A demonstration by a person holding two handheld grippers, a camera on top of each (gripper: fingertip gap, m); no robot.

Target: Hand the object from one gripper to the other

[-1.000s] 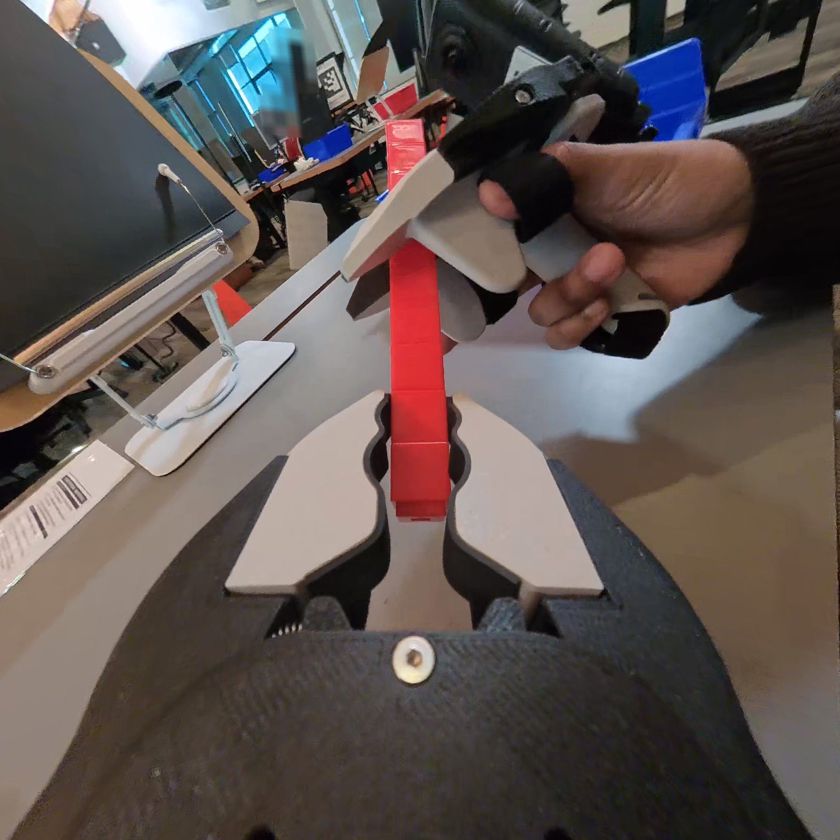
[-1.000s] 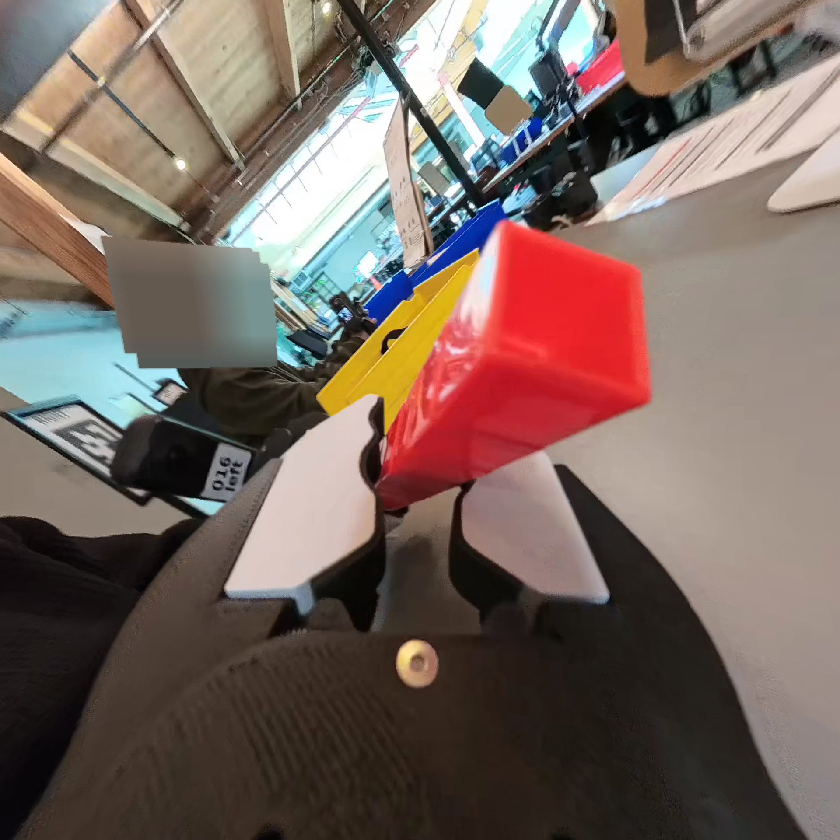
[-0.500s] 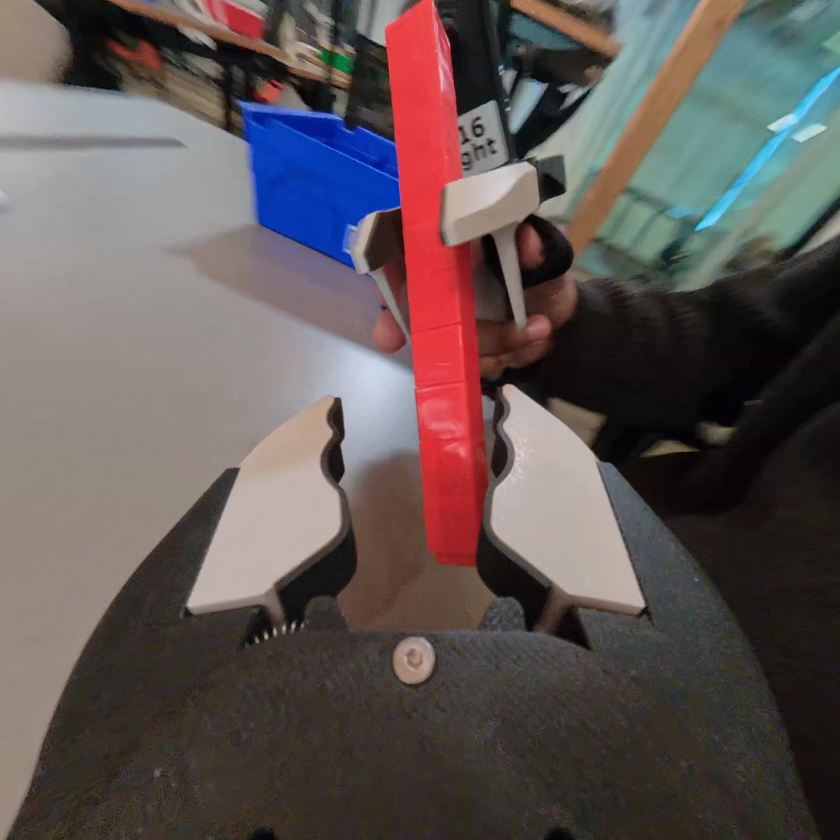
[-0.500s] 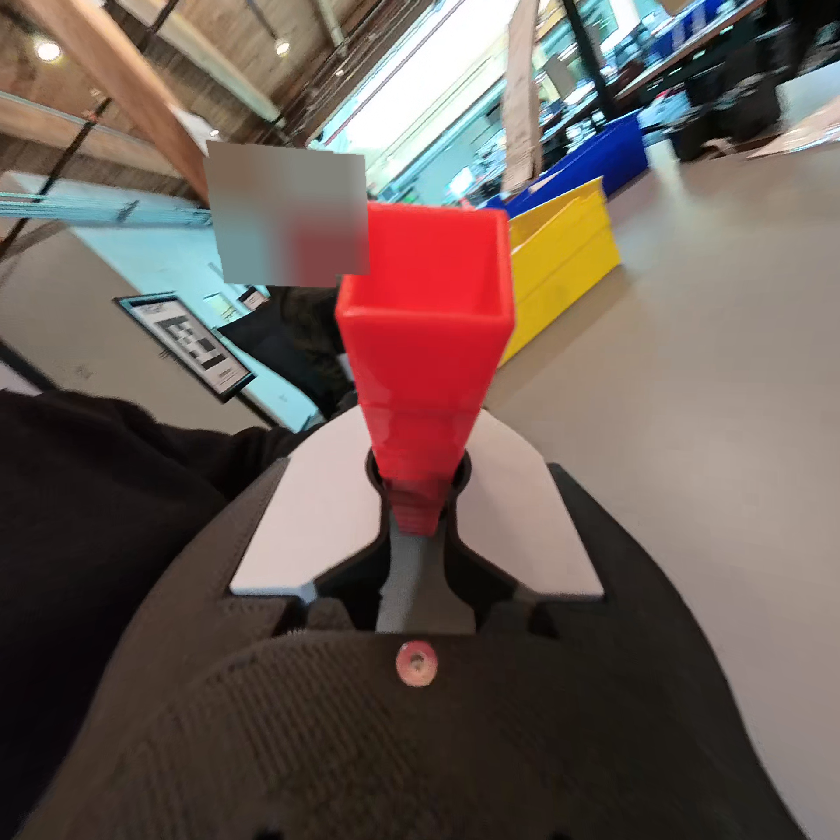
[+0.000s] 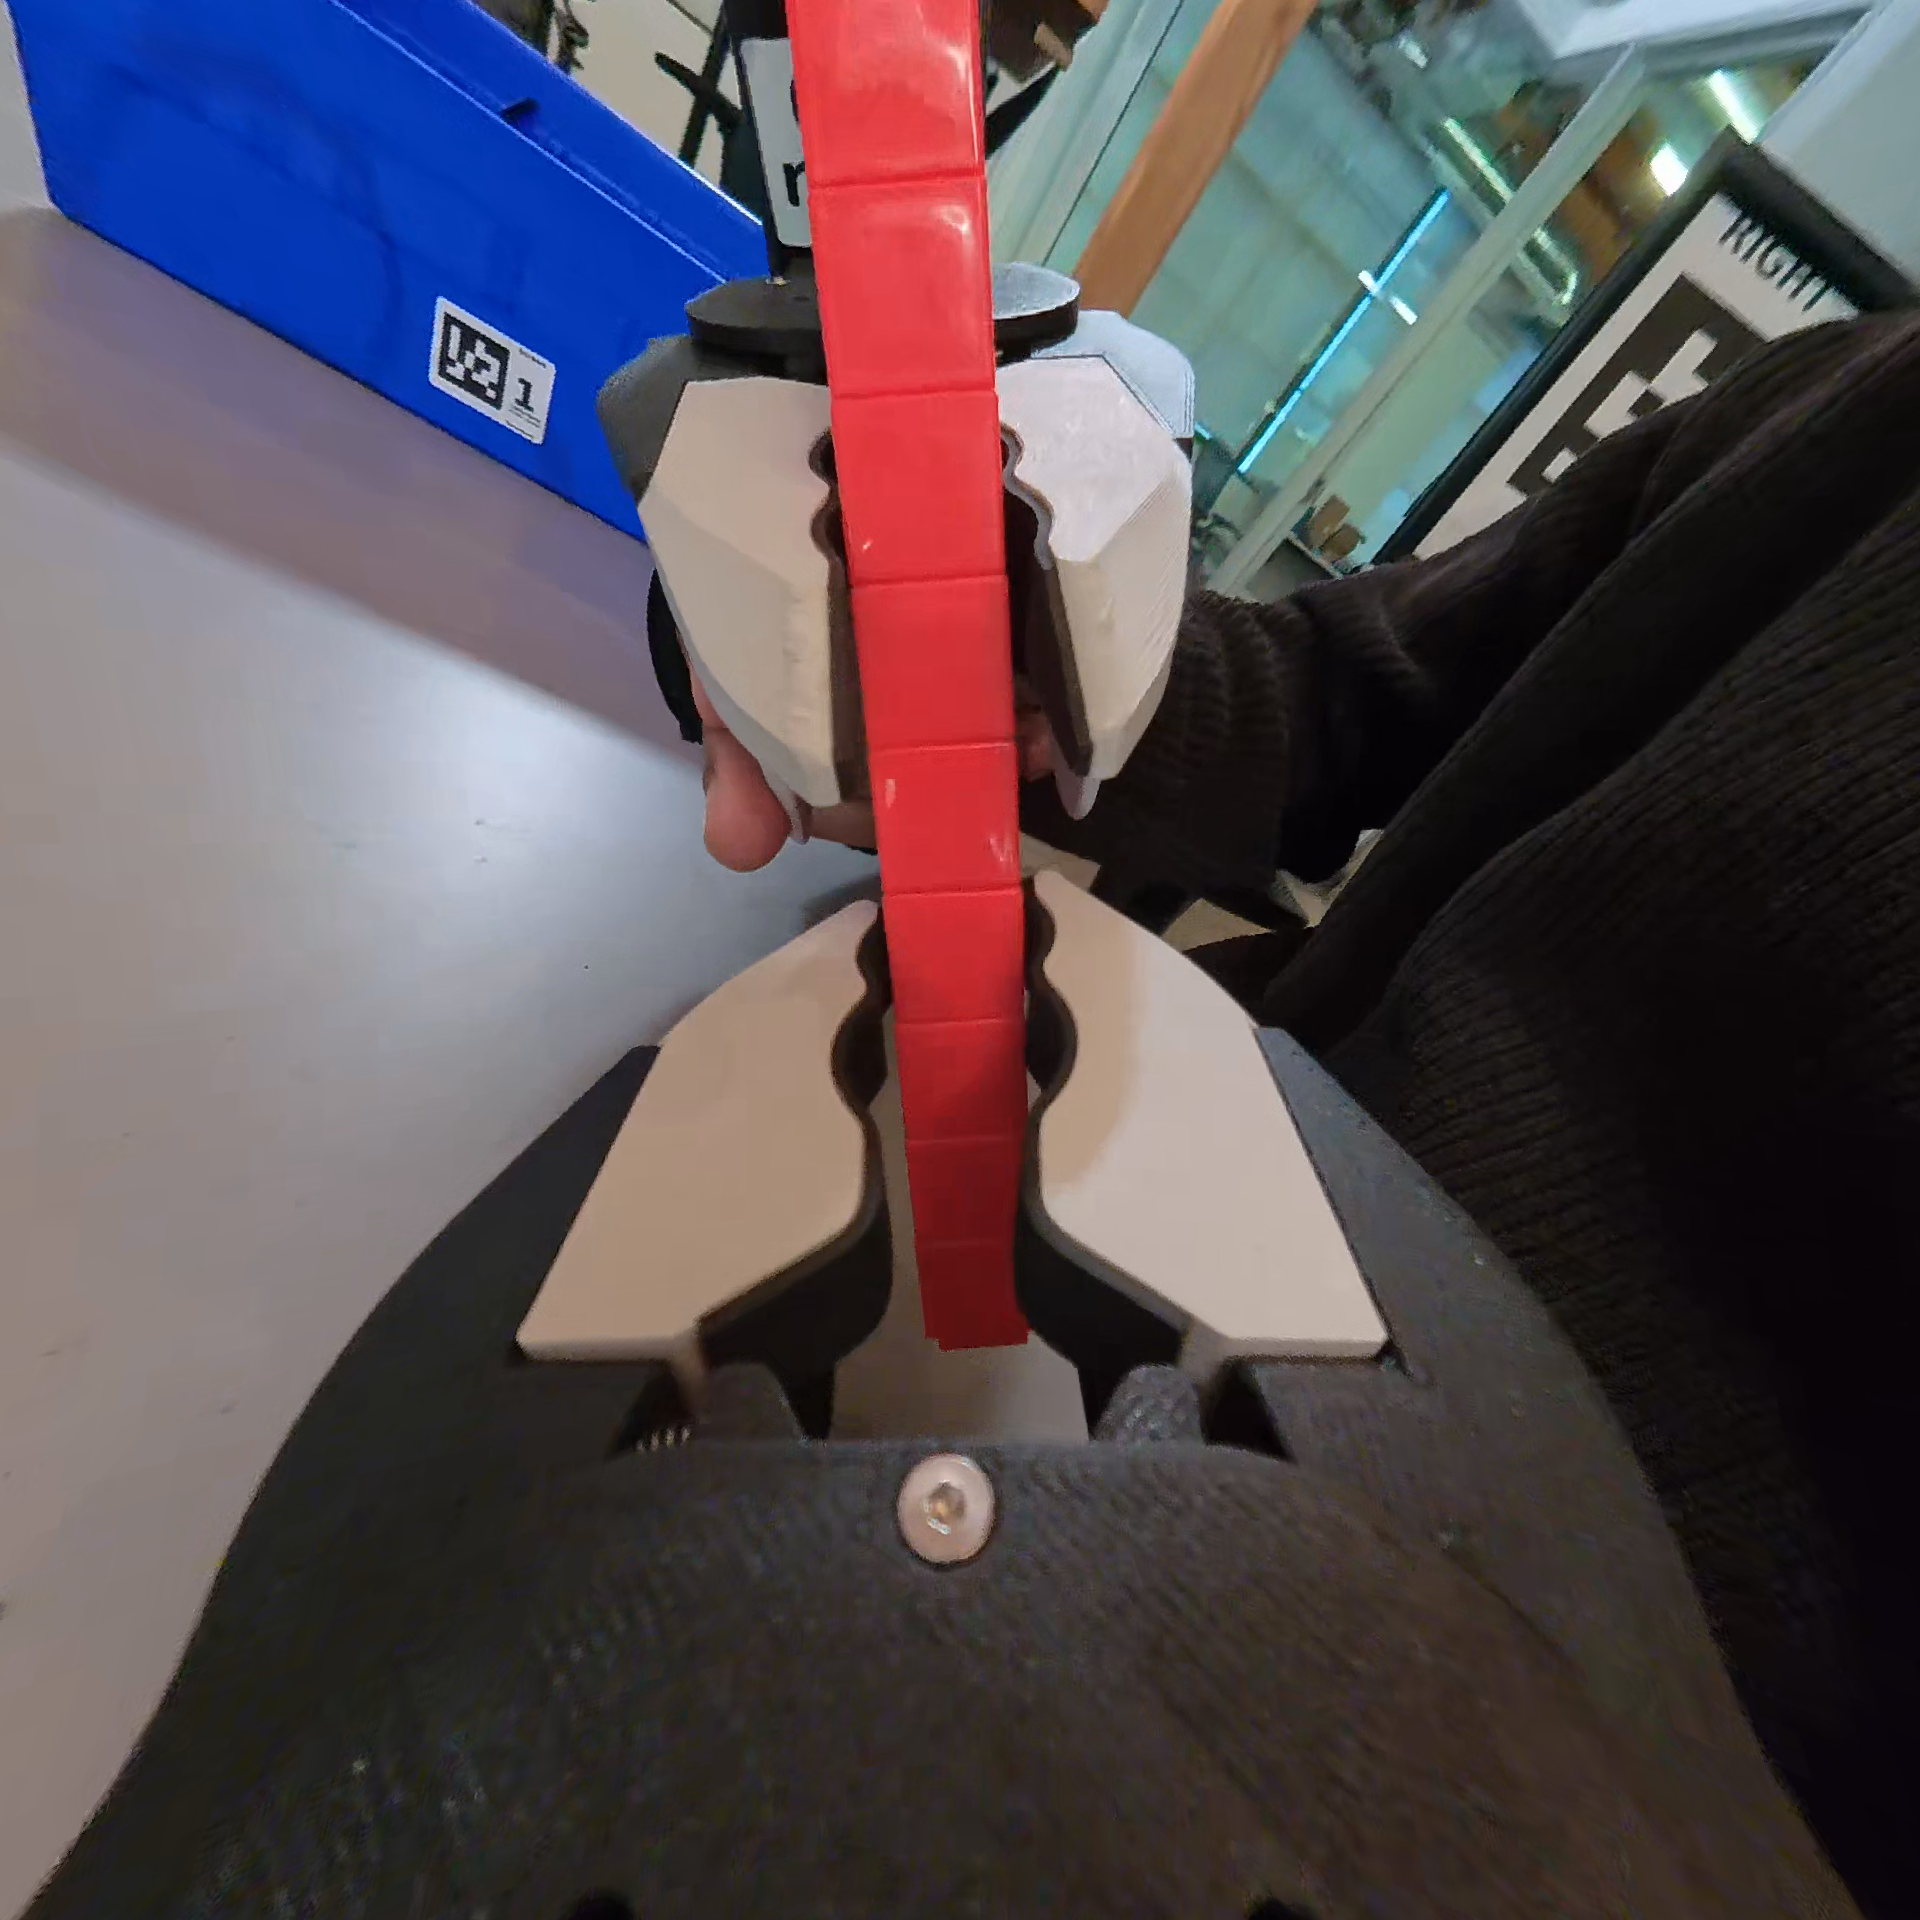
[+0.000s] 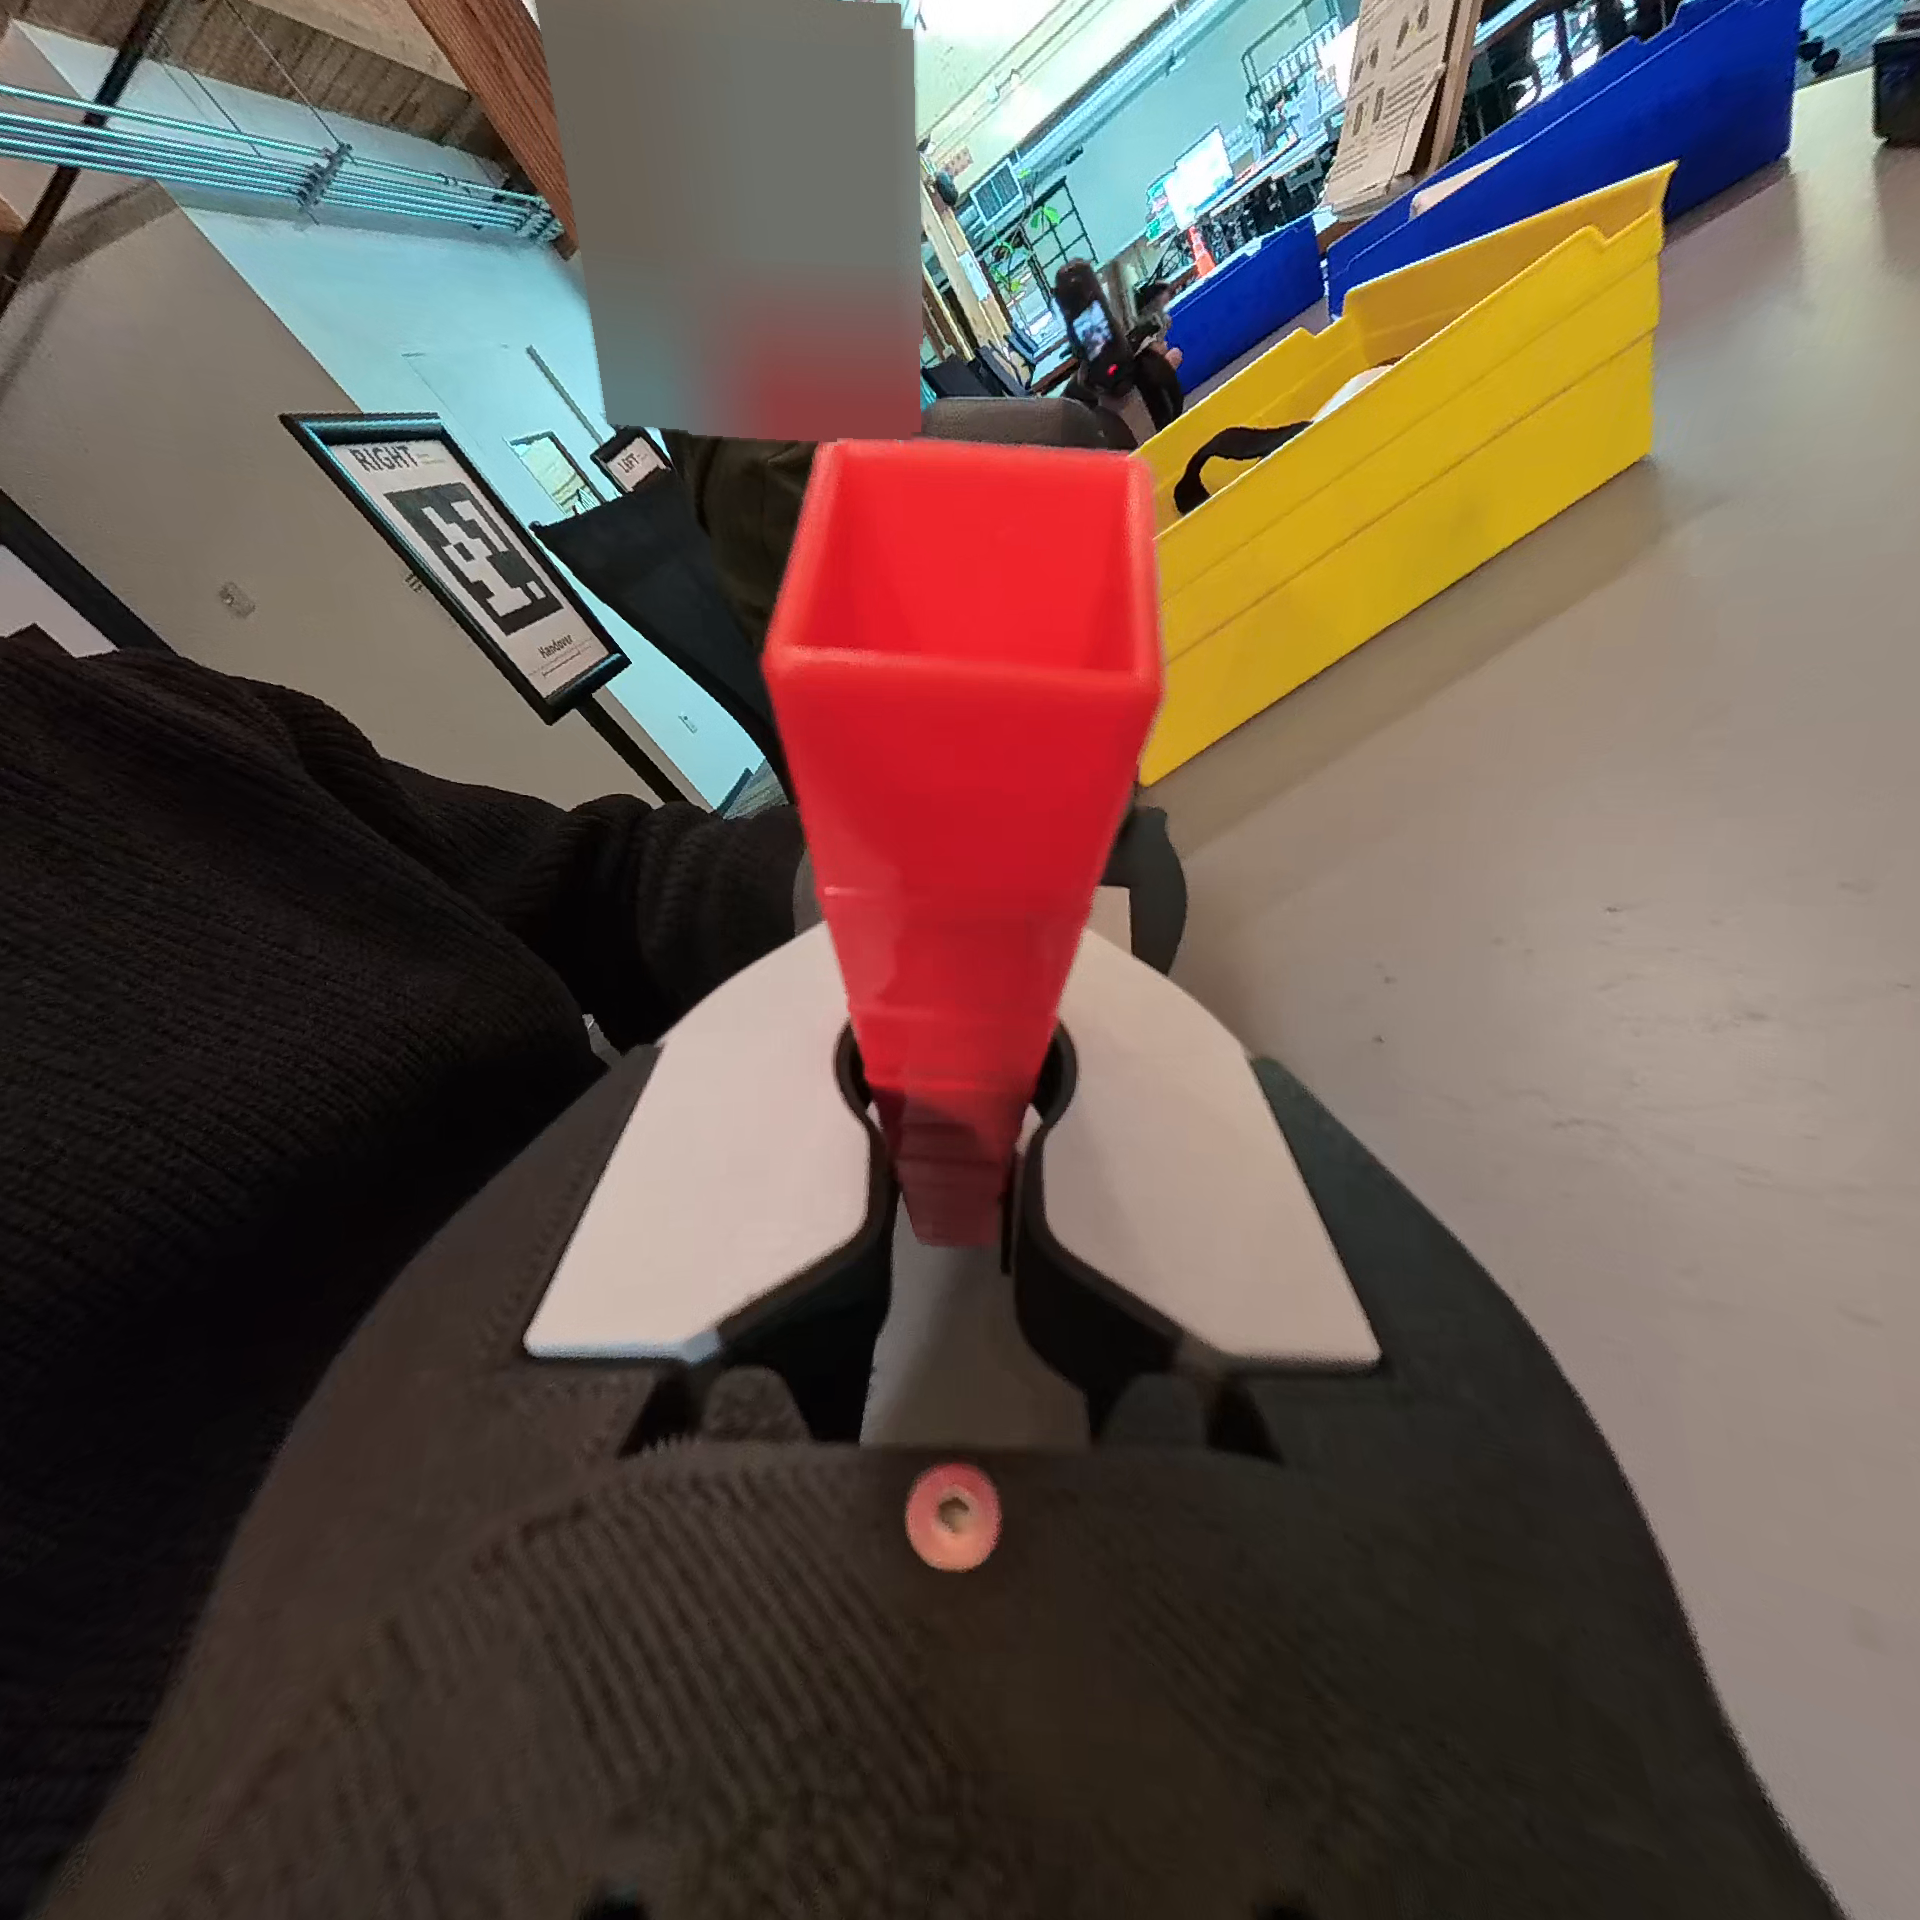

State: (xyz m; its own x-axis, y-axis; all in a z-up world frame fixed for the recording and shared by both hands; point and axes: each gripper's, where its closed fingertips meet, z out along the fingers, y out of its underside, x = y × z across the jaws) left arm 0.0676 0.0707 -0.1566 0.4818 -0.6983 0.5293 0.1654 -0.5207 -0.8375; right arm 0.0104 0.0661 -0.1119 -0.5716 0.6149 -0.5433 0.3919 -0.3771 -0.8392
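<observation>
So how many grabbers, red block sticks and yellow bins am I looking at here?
Grippers: 2, the left gripper and the right gripper
Red stick: 1
Yellow bin: 1
Total: 4

Red segmented bar [image 5: 940, 665], blue bin [image 5: 312, 197], yellow bin [image 6: 1455, 457], black-and-white marker sign [image 6: 468, 551]

A long red block [image 6: 961, 790], hollow at its near end, is clamped between the grey fingers [image 6: 727, 1174] of the right gripper [image 6: 956, 1143] and is seen end-on. A black sleeve [image 6: 260, 935] is seen at the left. A yellow bin [image 6: 1455, 468] is set on the grey table [image 6: 1558, 1039], with blue bins [image 6: 1621, 135] beyond it.
</observation>
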